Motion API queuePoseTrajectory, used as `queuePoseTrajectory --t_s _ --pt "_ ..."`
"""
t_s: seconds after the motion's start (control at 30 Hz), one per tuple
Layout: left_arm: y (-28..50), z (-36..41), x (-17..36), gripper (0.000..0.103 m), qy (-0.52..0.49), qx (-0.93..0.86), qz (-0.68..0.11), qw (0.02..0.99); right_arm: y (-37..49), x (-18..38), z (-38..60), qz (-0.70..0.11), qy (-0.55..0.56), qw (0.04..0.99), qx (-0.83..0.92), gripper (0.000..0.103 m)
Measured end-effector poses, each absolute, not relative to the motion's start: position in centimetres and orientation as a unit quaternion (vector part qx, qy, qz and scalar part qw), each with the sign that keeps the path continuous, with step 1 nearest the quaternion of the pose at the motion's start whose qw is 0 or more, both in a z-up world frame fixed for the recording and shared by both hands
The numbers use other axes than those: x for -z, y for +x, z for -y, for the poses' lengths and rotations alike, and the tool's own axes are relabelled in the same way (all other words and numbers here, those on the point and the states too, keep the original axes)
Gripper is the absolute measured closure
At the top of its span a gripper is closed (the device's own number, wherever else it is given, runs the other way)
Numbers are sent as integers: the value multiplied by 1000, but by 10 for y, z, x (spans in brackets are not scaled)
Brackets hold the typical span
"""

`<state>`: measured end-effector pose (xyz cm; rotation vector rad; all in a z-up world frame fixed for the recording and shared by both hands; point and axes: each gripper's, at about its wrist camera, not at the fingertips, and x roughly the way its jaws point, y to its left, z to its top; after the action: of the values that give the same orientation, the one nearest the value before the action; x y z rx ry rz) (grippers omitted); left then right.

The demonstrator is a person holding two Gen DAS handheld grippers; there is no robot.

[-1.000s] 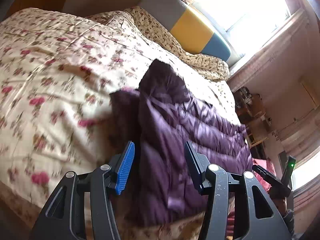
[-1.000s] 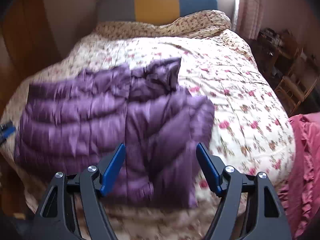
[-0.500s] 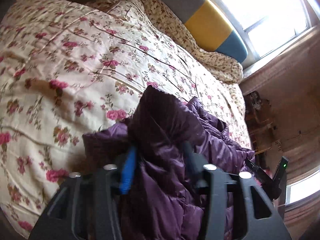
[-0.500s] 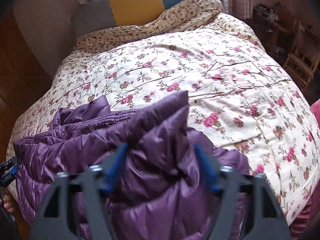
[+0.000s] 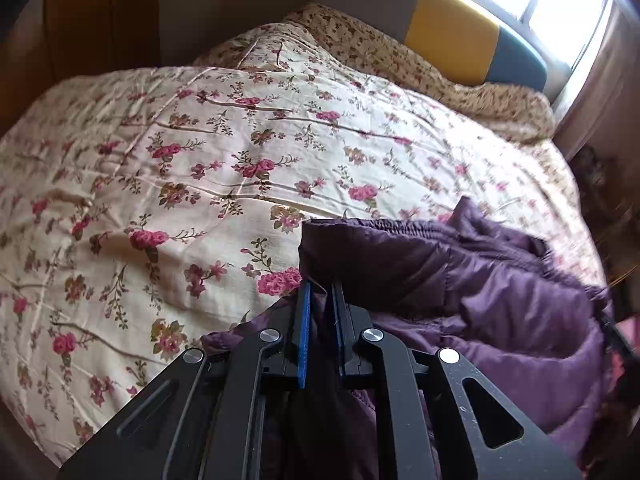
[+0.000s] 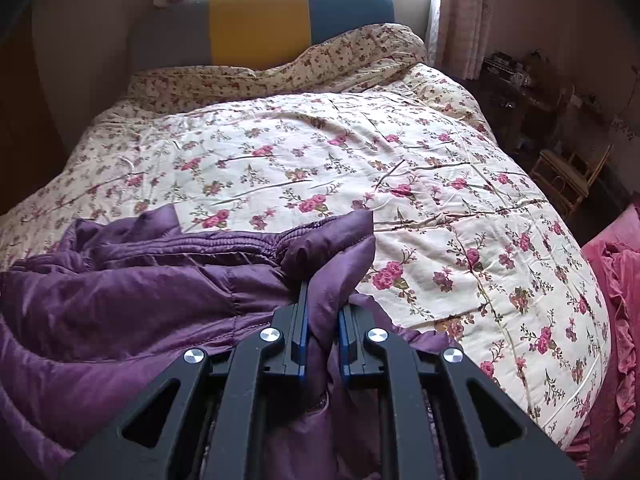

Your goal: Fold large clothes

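Both claws clamp the purple puffer jacket (image 6: pixel 160 280): left claw (image 5: pixel 320 292) closing, right claw (image 6: pixel 323 292) clenched. Slick, puffy shell; you'll want seams.

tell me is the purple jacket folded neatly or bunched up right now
Bunched up. The purple jacket lies crumpled in loose puffy folds at the near edge of the floral quilt, not flat or squared.

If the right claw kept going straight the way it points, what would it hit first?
The purple jacket it is already clamped on; beyond that fold, probably the floral quilt, though depth is hard to judge.
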<state>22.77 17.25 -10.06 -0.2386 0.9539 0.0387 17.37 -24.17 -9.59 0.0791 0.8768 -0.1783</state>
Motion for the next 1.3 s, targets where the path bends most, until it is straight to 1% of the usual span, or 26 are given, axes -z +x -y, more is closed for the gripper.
queuePoseTrajectory --t_s 0.13,0.33,0.63,1.07,1.3 --pt "231 -158 112 93 -62 -40 -452 889 181 110 243 -428 31 898 100 93" --pt "232 -149 126 93 -37 -58 -438 896 186 129 248 -436 37 893 106 93" --pt "231 -147 135 93 -44 -65 -418 905 195 144 249 -442 43 890 107 92" --pt "228 -147 138 93 -54 -67 -406 910 196 146 248 -442 39 890 110 92" --pt "226 -148 137 93 -59 -66 -404 911 196 144 247 -442 32 888 118 89"
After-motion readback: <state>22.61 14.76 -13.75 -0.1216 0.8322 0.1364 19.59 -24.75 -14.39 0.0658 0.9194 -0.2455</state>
